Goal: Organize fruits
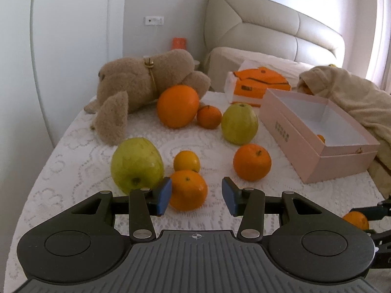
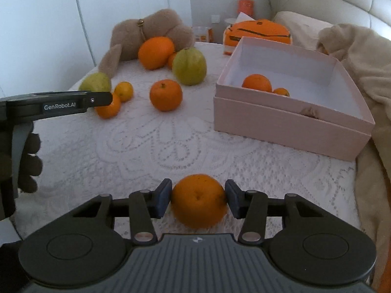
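Note:
My right gripper is shut on an orange, held low over the lace cover; this orange also shows at the right edge of the left wrist view. My left gripper is open, its left pad beside a small orange that lies partly between the fingers. Next to it lie a green apple and a small yellow citrus. Another orange, a second green apple, a big orange and a small one lie beyond. The pink box holds two oranges.
A brown plush toy lies at the back left of the bed. An orange-and-white package sits behind the pink box. A beige blanket is heaped on the right. The headboard and wall stand behind.

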`<action>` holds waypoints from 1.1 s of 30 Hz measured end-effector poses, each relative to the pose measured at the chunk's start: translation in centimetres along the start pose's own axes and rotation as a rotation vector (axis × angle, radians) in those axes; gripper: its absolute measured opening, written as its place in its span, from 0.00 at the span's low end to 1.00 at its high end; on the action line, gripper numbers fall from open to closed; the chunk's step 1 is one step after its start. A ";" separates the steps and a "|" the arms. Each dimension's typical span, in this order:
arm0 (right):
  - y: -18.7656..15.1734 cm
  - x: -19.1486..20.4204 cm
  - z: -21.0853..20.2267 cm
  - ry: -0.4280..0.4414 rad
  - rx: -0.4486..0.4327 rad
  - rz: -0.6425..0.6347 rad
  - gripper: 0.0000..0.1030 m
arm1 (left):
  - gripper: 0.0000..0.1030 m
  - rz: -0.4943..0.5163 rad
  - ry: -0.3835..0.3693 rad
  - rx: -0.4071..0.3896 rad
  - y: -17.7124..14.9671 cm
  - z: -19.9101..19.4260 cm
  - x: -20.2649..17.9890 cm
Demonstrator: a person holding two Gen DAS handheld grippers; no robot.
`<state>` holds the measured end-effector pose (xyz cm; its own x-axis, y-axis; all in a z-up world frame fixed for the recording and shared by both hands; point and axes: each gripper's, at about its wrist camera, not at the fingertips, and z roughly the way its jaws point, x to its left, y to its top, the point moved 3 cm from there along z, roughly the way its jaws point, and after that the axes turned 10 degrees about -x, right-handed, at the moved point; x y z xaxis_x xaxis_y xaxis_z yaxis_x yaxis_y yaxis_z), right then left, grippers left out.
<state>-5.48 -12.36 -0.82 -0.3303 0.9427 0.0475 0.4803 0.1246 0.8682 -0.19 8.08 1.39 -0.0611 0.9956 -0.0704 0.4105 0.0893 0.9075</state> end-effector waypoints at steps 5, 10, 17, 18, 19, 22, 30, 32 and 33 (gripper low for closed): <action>0.8 -0.3 0.4 -0.012 -0.028 0.018 0.46 | 0.49 0.005 0.028 -0.002 0.1 0.6 0.2; 2.3 -1.6 2.0 -0.091 -0.089 0.036 0.46 | 0.49 0.016 0.042 0.000 0.1 1.0 0.2; 1.9 -2.6 4.0 -0.112 -0.078 0.065 0.50 | 0.51 0.016 0.027 0.003 0.1 0.9 -0.2; 1.6 -2.9 4.2 -0.112 -0.067 0.072 0.56 | 0.51 0.009 0.017 0.002 0.2 0.8 -0.3; 1.4 -3.0 4.1 -0.117 -0.081 0.074 0.58 | 0.51 0.004 0.007 0.001 0.3 0.7 -0.4; 1.1 -2.9 4.1 -0.100 -0.093 0.073 0.66 | 0.51 -0.013 -0.044 0.004 0.5 0.1 -0.9; 0.8 -2.3 4.1 -0.114 -0.113 0.037 0.81 | 0.47 0.034 -0.053 -0.025 0.6 -0.8 -1.9; 0.7 -2.3 4.1 -0.115 -0.116 0.036 0.81 | 0.49 0.051 -0.024 0.000 0.3 -0.1 -1.7; 0.7 -2.3 4.1 -0.116 -0.116 0.035 0.82 | 0.50 0.053 -0.010 0.006 0.3 0.2 -1.6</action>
<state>-1.06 -13.14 -2.36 -0.2162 0.9760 0.0270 0.3902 0.0610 0.9187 0.20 6.49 1.65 -0.0306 0.9992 -0.0267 0.4184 0.0371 0.9075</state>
